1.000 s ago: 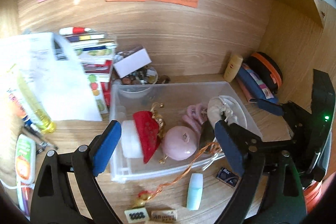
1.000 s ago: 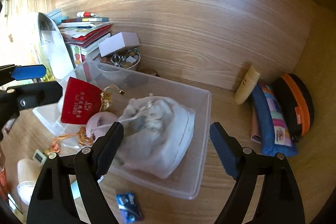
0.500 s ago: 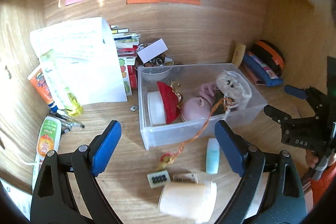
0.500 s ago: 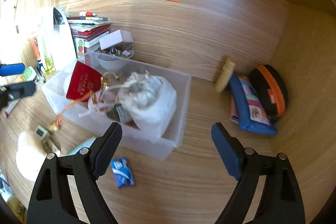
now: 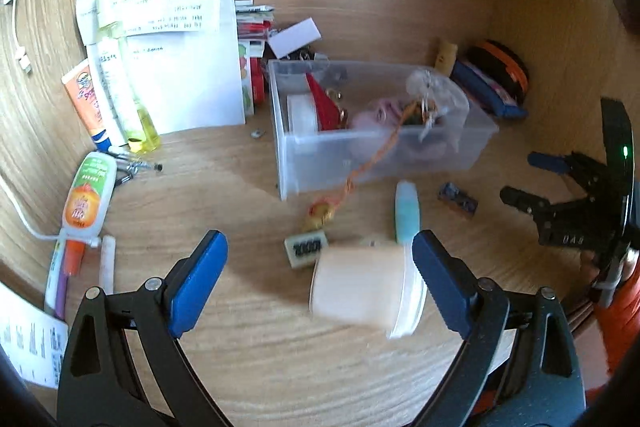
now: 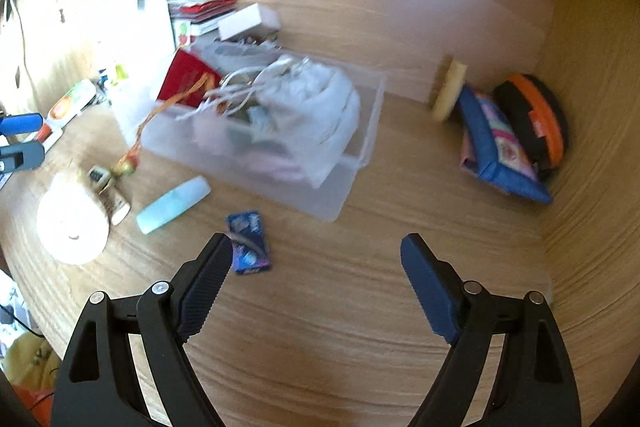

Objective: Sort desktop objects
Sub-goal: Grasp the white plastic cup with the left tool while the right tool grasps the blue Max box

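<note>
Left wrist view: the left gripper [image 5: 320, 267] stands wide open, and nothing is pressed between its blue pads. Just in front of it, close to the right pad, a cream plastic jar with a white lid [image 5: 366, 291] lies on its side on the wooden desk [image 5: 240, 367]. This jar is in front of the clear plastic storage box [image 5: 376, 155], on the near side, well apart from it.

The jar looks stiff, light and smooth, so it can roll or slip; I would take it across the round body, not on the lid. Between jar and box lie a pale blue soft tube [image 5: 406, 211], a small white eraser-like block [image 5: 306, 249], and an orange cord with a gold charm [image 5: 320, 213] that hangs out over the front wall of the box. The cord is limp and may drag.

In the right wrist view the right gripper [image 6: 316, 259] is also apart, jaws closing slightly, holding nothing. A small blue foil packet [image 6: 248, 243] lies beside its left pad, in front of the box; it is thin and flat, perhaps hard to pinch, though the picture is blurred here.

Open desk is in front of the box; to its right side a blue pouch [image 6: 496, 147] fills the corner.
</note>
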{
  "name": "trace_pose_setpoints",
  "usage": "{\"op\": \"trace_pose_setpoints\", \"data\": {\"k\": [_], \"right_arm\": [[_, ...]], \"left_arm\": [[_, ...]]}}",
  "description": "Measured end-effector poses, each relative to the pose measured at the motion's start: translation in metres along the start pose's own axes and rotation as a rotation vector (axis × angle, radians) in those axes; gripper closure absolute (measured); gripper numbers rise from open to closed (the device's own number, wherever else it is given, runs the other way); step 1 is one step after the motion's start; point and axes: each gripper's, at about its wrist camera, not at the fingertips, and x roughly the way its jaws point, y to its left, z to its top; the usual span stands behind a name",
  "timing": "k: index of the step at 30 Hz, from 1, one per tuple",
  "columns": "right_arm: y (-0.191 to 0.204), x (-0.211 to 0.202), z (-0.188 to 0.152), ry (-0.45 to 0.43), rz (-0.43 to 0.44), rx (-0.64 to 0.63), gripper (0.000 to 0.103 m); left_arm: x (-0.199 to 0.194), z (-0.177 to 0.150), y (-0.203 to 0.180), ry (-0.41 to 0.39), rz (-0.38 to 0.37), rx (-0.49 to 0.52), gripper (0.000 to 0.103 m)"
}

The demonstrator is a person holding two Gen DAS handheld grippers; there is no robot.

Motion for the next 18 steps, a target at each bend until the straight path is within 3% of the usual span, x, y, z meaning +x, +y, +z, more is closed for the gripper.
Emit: {"op": "trace_pose_setpoints", "data": {"k": [1, 4, 5, 10, 15, 17, 18], "right_arm": [[0.002, 0.003, -0.002, 0.010, 0.013, -0.005, 0.022], [0.005, 0.013, -0.006, 0.061, 0.055, -0.012, 0.048], [0.006, 0.018, -0.007, 0.081, 0.077, -0.009, 0.052], [0.005, 0.040, -0.007, 0.153, 0.180, 0.022, 0.052], [0.012, 0.050, -0.004, 0.170, 0.216, -0.002, 0.058], [0.017, 0.054, -0.002, 0.170, 0.203, -0.027, 0.063], [0.019, 0.055, -0.001, 0.171, 0.203, -0.033, 0.064]], "left_arm": [[-0.001, -0.004, -0.002, 0.004, -0.001, 0.007, 0.008], [-0.001, -0.014, -0.009, 0.024, -0.044, -0.001, 0.008], [0.000, -0.016, -0.012, 0.024, -0.055, 0.001, 0.008], [0.014, -0.021, -0.017, 0.047, -0.050, 0.006, 0.008], [0.028, -0.025, -0.021, 0.078, -0.082, 0.011, 0.009], [0.031, -0.024, -0.022, 0.077, -0.082, 0.013, 0.012], [0.033, -0.024, -0.023, 0.079, -0.083, 0.010, 0.021]]}}
